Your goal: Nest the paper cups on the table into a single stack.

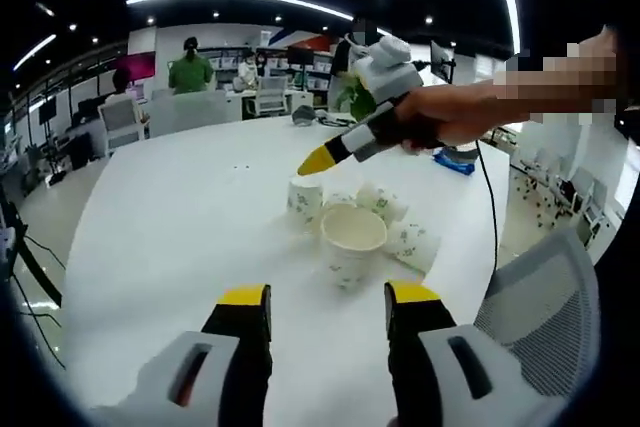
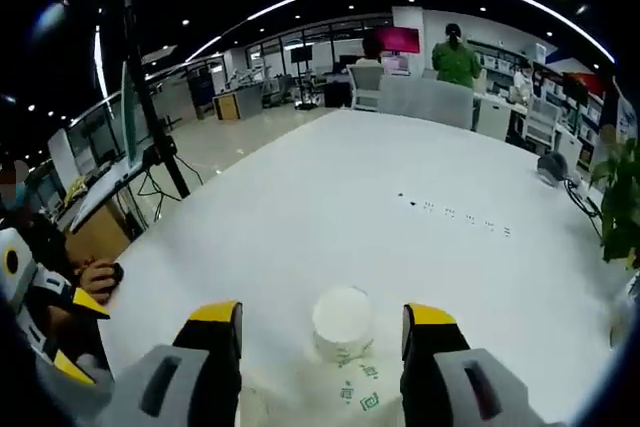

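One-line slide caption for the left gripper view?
Open left gripper faces clustered paper cups on the white table; right gripper hovers above.

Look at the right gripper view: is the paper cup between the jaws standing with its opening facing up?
No. The paper cup stands upside down, its closed white base on top, between the open right gripper.

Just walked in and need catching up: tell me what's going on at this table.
A person holds a two-jaw gripper in each hand over a large white table to nest white paper cups with green print. The right gripper hovers, jaws open, above an upside-down cup. The left gripper waits open near an upright cup. Several more cups lie clustered beside it. Nothing is gripped or visibly stacked yet.
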Motion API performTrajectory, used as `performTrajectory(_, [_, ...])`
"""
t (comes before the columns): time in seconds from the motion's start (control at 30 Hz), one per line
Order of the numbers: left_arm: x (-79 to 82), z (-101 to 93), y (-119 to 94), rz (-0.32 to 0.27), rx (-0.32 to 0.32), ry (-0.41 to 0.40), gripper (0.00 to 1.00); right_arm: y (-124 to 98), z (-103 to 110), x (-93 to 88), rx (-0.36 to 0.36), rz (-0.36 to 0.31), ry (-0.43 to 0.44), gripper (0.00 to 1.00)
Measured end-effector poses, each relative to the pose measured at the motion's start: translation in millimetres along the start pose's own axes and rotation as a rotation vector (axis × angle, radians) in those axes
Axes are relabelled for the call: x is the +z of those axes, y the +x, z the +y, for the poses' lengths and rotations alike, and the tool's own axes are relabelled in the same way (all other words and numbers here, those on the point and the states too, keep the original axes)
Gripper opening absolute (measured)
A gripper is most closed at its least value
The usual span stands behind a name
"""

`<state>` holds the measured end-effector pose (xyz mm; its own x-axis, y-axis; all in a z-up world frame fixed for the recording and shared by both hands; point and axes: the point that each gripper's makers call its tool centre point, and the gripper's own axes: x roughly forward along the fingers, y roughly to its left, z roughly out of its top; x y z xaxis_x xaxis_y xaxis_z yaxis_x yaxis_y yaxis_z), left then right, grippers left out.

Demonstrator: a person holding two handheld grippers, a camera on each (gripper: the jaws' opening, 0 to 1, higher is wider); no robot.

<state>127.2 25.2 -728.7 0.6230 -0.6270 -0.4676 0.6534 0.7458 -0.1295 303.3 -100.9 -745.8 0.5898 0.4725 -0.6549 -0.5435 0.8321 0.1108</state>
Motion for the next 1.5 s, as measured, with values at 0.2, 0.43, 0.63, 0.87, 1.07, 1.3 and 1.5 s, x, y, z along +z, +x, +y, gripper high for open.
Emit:
performTrajectory(0.2, [-5.4, 0.8, -4, 0.002, 0.012, -0.015, 0.43, 23, 3, -8.0, -0.015, 0.062, -0.035, 0.65])
performTrajectory(0.43, [-10.6, 5.7, -12, -0.001, 0.035, -0.045, 0.43, 45, 3, -21.6, -0.037, 0.169, -0.105, 0.59])
performTrajectory(0.63, [-17.9, 9.9, -20, -0.009, 0.067, -0.1, 0.42, 45, 9, -26.5, -0.037, 0.173, -0.085, 0.37])
performTrajectory(0.87, [-33.3, 16.4, -23, -0.007, 0.091, -0.169, 0.4, 46, 8, -20.7, -0.034, 0.15, -0.074, 0.37])
performTrajectory(1.07, [-30.1, 22.8, -22, -0.028, 0.101, -0.215, 0.41, 38, 17, 2.8, -0.004, 0.074, -0.04, 0.37])
performTrajectory(1.3, [-23.3, 34.4, -16, -0.055, 0.096, -0.265, 0.41, 26, 33, 22.8, 0.046, 0.023, -0.085, 0.37])
performTrajectory(1.5, [-21.4, 38.8, -10, -0.057, 0.079, -0.307, 0.4, 8, 67, 42.8, 0.121, -0.021, -0.118, 0.37])
